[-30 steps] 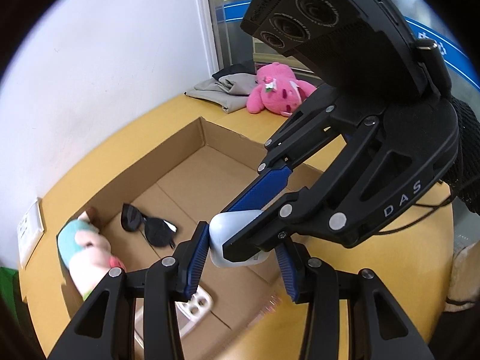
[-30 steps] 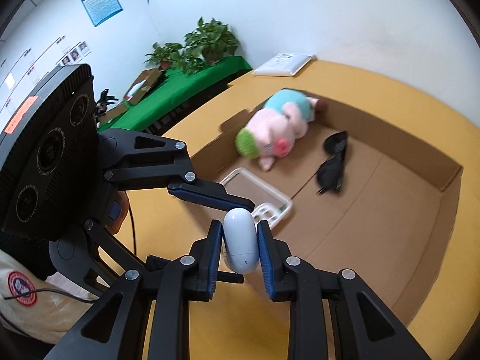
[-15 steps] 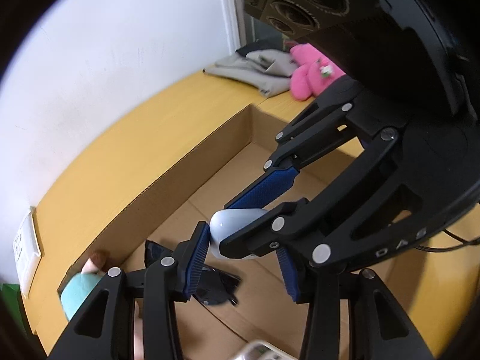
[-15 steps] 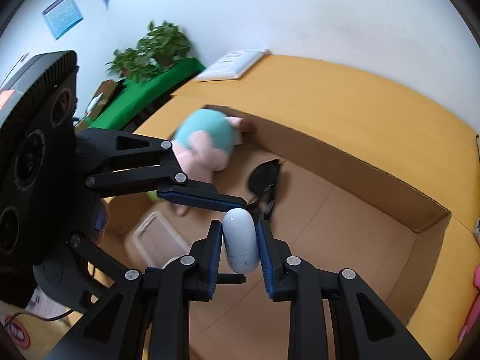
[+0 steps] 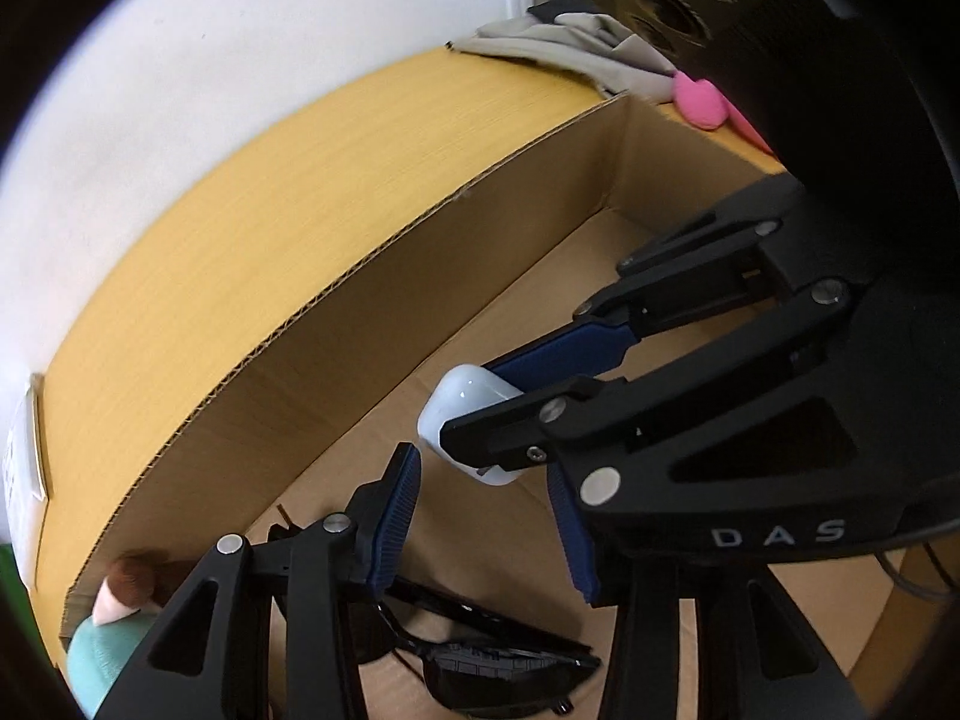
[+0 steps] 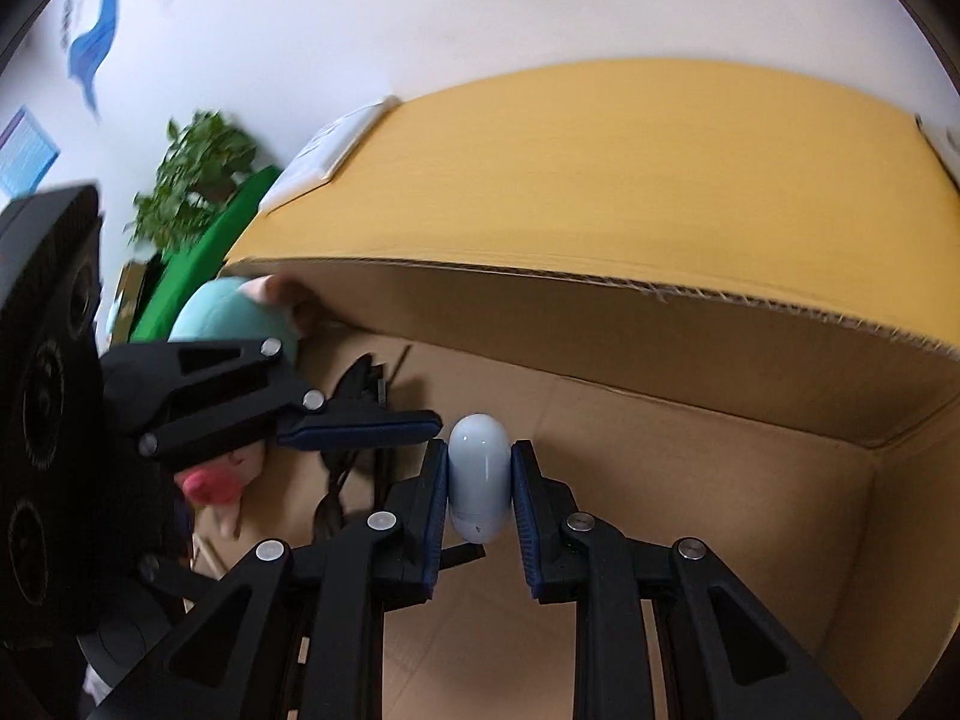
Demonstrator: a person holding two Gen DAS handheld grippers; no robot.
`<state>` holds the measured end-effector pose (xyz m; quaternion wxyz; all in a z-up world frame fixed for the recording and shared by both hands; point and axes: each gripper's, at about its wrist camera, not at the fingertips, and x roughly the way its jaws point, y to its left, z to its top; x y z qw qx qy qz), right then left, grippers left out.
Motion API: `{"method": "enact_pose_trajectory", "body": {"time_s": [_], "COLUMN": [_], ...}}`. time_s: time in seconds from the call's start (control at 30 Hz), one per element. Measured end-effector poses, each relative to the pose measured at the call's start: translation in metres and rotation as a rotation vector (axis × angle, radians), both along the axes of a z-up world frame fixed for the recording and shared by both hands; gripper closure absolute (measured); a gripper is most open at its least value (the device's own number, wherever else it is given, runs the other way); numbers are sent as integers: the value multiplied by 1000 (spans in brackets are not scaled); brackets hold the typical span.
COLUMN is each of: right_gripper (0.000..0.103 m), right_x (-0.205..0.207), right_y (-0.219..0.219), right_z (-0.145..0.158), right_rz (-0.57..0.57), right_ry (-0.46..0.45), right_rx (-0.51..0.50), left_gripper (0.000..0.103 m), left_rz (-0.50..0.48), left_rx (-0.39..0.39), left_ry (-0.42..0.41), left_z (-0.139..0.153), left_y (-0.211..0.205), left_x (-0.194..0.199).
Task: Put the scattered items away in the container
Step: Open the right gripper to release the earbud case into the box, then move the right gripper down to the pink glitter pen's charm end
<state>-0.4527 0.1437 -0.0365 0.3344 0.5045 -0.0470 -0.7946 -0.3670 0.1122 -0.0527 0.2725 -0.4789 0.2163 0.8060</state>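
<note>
A small white oval case (image 6: 480,480) hangs just above the floor of the open cardboard box (image 6: 660,348). My right gripper (image 6: 480,450) is shut on its sides, and its jaws are closing a little tighter. In the left wrist view the case (image 5: 462,414) sits at the tips of my left gripper (image 5: 483,462). That gripper's blue pads (image 5: 393,516) lie against the case's two ends. Black sunglasses (image 5: 480,660) lie on the box floor below. A teal and pink plush toy (image 6: 228,312) fills the box's far left corner.
The box's tall back wall (image 5: 360,360) stands close in front of both grippers, on a yellow wooden table (image 6: 600,150). A pink plush (image 5: 699,102) and grey clothes (image 5: 570,42) lie beyond the box's right end. A white booklet (image 6: 330,144) lies at the table's left edge.
Both grippers have sunk together with the case, down into the box and toward its back wall. The sunglasses now lie right beneath them, and the white tray has left the view.
</note>
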Motion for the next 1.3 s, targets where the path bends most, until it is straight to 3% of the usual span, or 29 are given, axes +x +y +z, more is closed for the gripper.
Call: {"method": "enact_pose_trajectory", "body": {"time_s": [0.37, 0.47, 0.53, 0.67, 0.73, 0.9, 1.07, 1.2, 1.3], "right_gripper": [80, 76, 58, 48, 38, 24, 19, 18, 18], "right_x": [-9, -6, -4, 9, 22, 79, 189, 266, 317], "right_y": [4, 2, 6, 11, 14, 25, 41, 44, 34], "right_z": [-12, -13, -8, 16, 35, 88, 130, 132, 118], "right_rz": [-41, -37, -54, -70, -65, -15, 96, 182, 261], "right_ry": [-5, 2, 13, 67, 96, 206, 346, 411, 458], "right_rx": [-8, 17, 12, 29, 31, 46, -4, -44, -3], "left_gripper": [60, 60, 60, 60, 60, 60, 60, 60, 60], "left_rz": [43, 66, 87, 121, 149, 250, 353, 471, 534], "left_rx": [13, -4, 21, 68, 103, 196, 281, 322, 315], "left_ry": [-12, 8, 15, 44, 63, 105, 161, 165, 167], "left_z": [-5, -3, 5, 30, 49, 93, 112, 99, 87], "left_y": [-1, -3, -9, -21, -26, -57, -93, -115, -122], "left_x": [-2, 0, 5, 24, 48, 107, 179, 251, 294]}}
